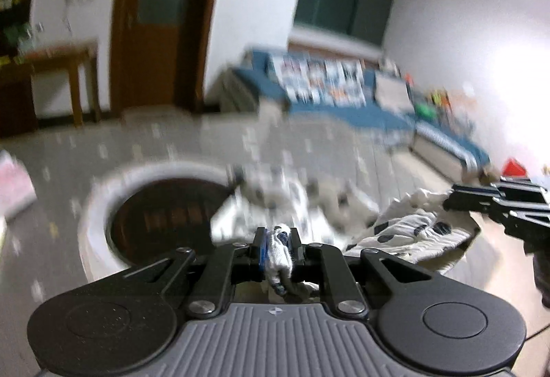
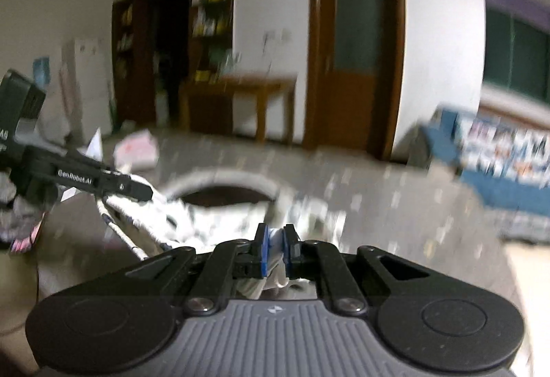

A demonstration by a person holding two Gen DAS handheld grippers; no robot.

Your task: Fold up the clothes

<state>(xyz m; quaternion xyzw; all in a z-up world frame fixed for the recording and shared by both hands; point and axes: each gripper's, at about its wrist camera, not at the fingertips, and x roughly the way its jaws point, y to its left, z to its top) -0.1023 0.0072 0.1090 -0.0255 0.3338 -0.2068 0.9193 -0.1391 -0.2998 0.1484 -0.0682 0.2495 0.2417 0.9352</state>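
- Cloth (image 1: 405,229) is a white garment with dark spots, and both tongs have it pinched; it hangs and bunches between and ahead of them, above a pale surface, with a round white basket (image 1: 99,205) just beyond and to the left.
- Left gripper (image 1: 276,248) is nearly closed, a wad of the spotted fabric clamped between its jaws; the rest of the cloth spills forward and to the right of it.
- Right gripper (image 2: 275,249) is likewise narrow, gripping a thin fold of white fabric between its blue pads (image 2: 263,249); from here the cloth runs forward and to the left.
- Long axis, as I judge it: the held edge runs roughly from one gripper to the other, left to right across the person's front, so the garment's body lies ahead of both tongs.
- Each gripper shows in the other's view at the side: the right one at the right edge of the left view, the left one at the left edge of the right view, with cloth at its tip. They are near each other but apart, with slack cloth sagging between.
- Neither hand looks clearly nearer to the bulk of the cloth; both hold the same edge.
- Next move likely turns on drawing the two grips apart along that edge to take out the sag before laying it flat.
- Blur is heavy in both views, so the exact corners held cannot be told.
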